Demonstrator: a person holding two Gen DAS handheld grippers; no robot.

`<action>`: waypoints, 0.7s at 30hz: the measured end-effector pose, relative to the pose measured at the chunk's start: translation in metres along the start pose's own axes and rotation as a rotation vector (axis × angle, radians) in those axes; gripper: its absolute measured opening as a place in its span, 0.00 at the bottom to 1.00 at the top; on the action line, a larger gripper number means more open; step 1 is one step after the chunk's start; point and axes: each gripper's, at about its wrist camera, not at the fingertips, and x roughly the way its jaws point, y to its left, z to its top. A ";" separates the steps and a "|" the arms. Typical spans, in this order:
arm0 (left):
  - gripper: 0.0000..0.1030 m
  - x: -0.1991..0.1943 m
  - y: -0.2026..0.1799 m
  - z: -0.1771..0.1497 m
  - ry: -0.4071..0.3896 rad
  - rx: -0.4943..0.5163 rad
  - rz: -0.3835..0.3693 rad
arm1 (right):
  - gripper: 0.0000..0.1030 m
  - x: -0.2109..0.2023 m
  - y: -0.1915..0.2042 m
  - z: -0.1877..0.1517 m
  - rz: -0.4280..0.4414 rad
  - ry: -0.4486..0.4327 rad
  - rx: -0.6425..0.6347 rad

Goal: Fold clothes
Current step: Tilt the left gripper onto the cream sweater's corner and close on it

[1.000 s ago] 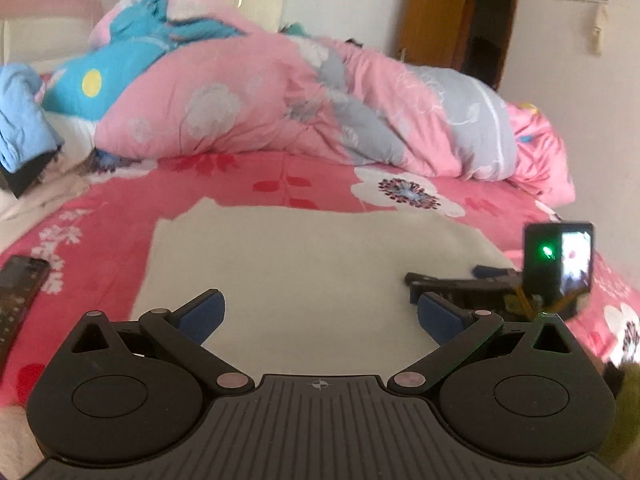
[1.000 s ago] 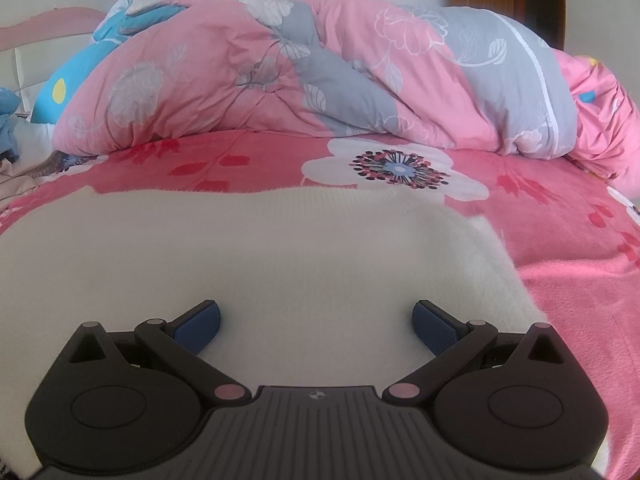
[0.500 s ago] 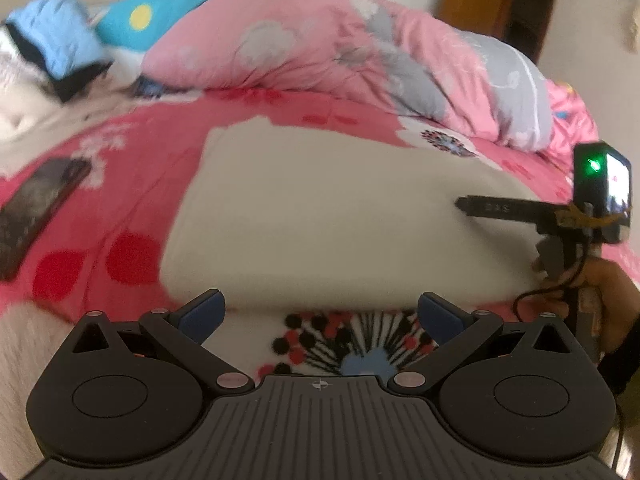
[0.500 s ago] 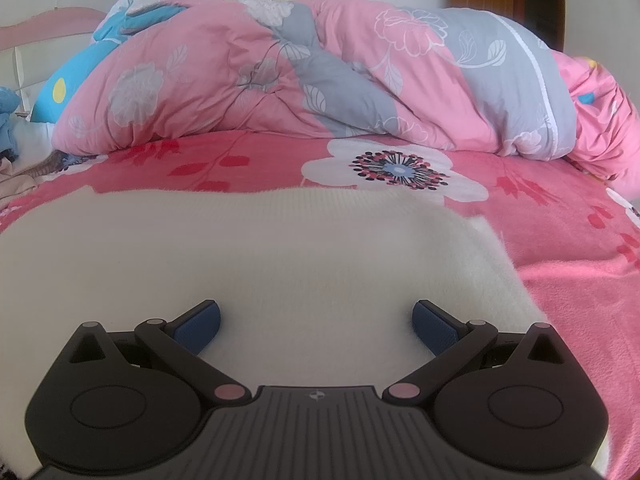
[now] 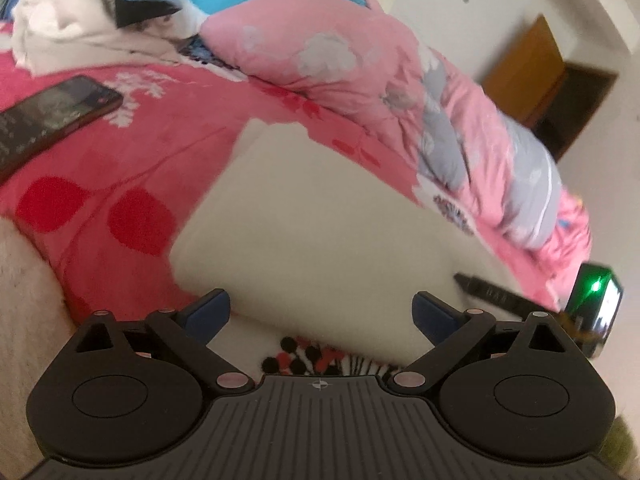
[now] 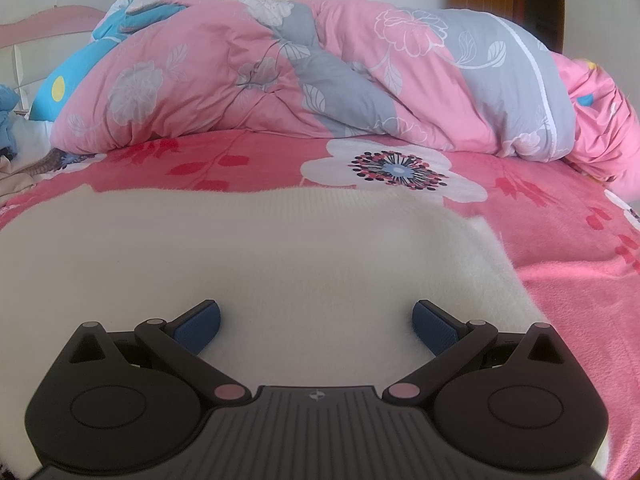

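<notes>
Left wrist view tilts hard: my left tool [image 5: 320, 312] hangs with its blue pads wide apart and nothing between them, over the near edge of the cream knitted sweater [image 5: 320, 216], which lies flat on the pink flowered bedspread [image 5: 120, 152]. A dark phone [image 5: 52, 114] rests on the bedspread well to the left of the sweater. Behind it all the pink and grey quilt [image 5: 400, 92] is bunched up along the far side of the bed, with a heap of white and blue clothes [image 5: 100, 8] at the top left. At the right edge I see my right tool [image 5: 516, 300] lying low over the sweater's right side, its camera unit showing a green light.

From the right wrist view, my right tool [image 6: 316, 320] also spreads wide and empty, its pads just above the sweater [image 6: 280, 248], which fills the foreground; the sweater's right edge runs beside the bare bedspread [image 6: 560, 240], and the quilt [image 6: 320, 80] rises beyond
</notes>
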 end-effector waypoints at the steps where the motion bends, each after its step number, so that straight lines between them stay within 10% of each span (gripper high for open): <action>1: 0.95 0.001 0.002 0.000 -0.001 -0.018 -0.005 | 1.00 0.000 0.000 0.000 0.000 0.000 0.000; 21: 0.94 0.010 0.017 -0.002 -0.015 -0.181 -0.033 | 1.00 0.000 0.000 -0.001 -0.004 -0.003 -0.001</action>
